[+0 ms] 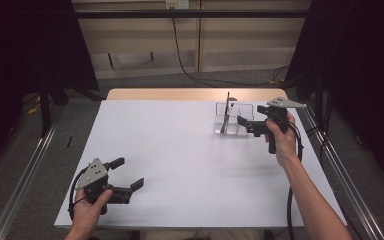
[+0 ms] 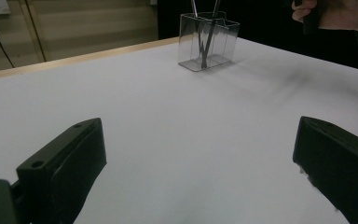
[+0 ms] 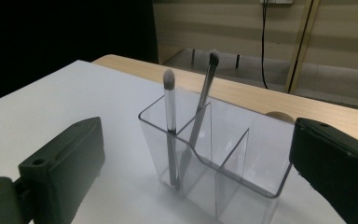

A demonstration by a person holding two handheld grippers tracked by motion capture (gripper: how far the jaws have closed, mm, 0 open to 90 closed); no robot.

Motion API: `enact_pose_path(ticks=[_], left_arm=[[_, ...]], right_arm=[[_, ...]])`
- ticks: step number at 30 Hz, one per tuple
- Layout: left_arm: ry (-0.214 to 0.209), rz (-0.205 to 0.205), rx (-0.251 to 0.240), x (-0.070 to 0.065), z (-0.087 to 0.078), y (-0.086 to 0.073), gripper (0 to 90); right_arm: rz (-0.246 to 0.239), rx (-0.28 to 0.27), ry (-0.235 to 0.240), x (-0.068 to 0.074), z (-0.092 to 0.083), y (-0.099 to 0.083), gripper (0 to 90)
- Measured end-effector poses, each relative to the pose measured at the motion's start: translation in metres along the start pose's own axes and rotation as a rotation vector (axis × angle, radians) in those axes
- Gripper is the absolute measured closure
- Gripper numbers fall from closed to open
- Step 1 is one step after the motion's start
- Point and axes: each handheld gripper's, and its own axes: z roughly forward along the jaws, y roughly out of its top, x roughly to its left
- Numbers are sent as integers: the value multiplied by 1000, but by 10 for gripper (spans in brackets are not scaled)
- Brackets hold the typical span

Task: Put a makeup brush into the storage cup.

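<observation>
- The left gripper [image 1: 128,176] was seen nearest the person's edge of the table [image 1: 180,165], well apart from the clear organizer [image 1: 233,119], with its jaws spread wide and nothing between them.
- In the left gripper view, bare white table was seen between those jaws, and the organizer stood far ahead of them.
- The right gripper [image 1: 244,121] was held just beside the organizer, on the side toward the table's right edge, its jaws parted and nothing gripped.
- In the right gripper view, the organizer [image 3: 214,154] was framed between the open jaws, untouched by either as far as could be told.
- 2 makeup brushes were seen in the organizer's far compartment: a pale-tipped brush [image 3: 169,126] standing nearly upright and a dark-tipped brush [image 3: 204,100] leaning across it.
- The other compartments of the organizer appeared empty.
- The step in hand was judged to be the approach to the organizer or to 1 of its brushes.
- The next move was judged to call for the right gripper to be raised over a brush tip, aligned with the handle, and closed on it.
</observation>
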Motion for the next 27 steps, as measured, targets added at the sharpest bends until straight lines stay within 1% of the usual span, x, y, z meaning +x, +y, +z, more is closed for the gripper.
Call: enact_pose_path(ticks=[1, 4, 6, 7, 9, 10, 11, 13, 14, 18, 19, 21, 25, 27], left_arm=[[-3, -1, -2, -1, 0, 0, 25], [-1, 1, 2, 0, 0, 0, 25], [9, -9, -3, 1, 0, 0, 25], [11, -5, -2, 2, 0, 0, 25], [20, -18, -7, 2, 0, -1, 25], [23, -13, -5, 3, -1, -1, 25], [25, -9, -2, 3, -1, -1, 25], [27, -6, -2, 3, -1, -1, 25], [29, -15, -3, 3, 0, -1, 25], [31, -18, -3, 3, -1, -1, 25], [31, -14, -4, 3, -1, -1, 25], [32, -22, -3, 4, -1, -1, 25], [37, -26, -5, 5, -1, -1, 25], [36, -31, -11, 5, -1, -1, 25]], right_arm=[[1, -7, -3, 0, -2, -1, 24], [15, -10, 8, -1, -8, -3, 22], [13, -22, -1, 0, -12, -6, 23], [9, -19, -6, 0, -14, -8, 23], [7, -7, -10, 0, -18, -12, 24], [4, -1, -10, 1, -20, -13, 23], [1, 3, -8, 1, -22, -15, 23], [-2, -11, -10, 3, -27, -17, 26], [-4, -7, -9, 5, -29, -18, 26], [4, -20, -1, 9, -38, -21, 24], [2, -21, -3, 10, -40, -21, 25], [-3, -36, -13, 13, -45, -23, 26], [-5, -39, -12, 18, -54, -26, 25], [-1, -56, -15, 20, -60, -26, 26]])
